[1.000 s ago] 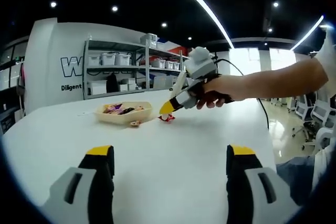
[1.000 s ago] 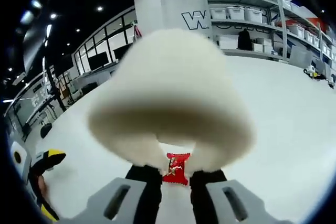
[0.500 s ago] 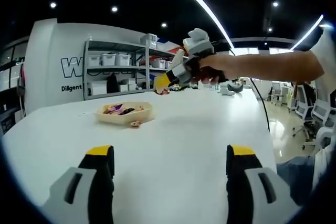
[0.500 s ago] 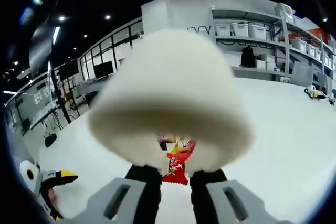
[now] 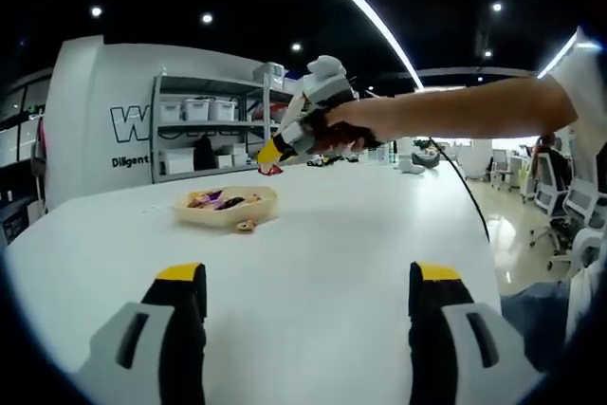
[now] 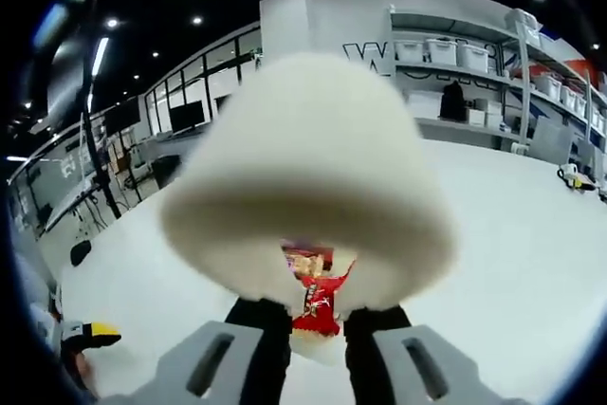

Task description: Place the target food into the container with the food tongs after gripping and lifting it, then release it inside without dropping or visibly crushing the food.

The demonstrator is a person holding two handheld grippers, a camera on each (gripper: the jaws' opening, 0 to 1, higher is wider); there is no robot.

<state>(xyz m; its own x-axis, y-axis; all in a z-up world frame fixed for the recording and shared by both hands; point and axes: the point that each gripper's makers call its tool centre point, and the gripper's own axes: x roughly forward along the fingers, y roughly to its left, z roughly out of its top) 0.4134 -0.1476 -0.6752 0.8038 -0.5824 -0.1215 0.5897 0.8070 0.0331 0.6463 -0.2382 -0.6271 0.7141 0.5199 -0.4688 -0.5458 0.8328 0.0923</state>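
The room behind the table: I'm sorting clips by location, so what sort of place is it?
Probably an office-style lab or workshop: metal shelving stacked with storage bins, office chairs at the side, and a big white table.

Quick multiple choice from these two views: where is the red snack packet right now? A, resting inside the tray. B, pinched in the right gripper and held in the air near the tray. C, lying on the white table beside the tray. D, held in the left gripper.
B: the right gripper is shut on the red snack packet, held above the white table beside the tray.
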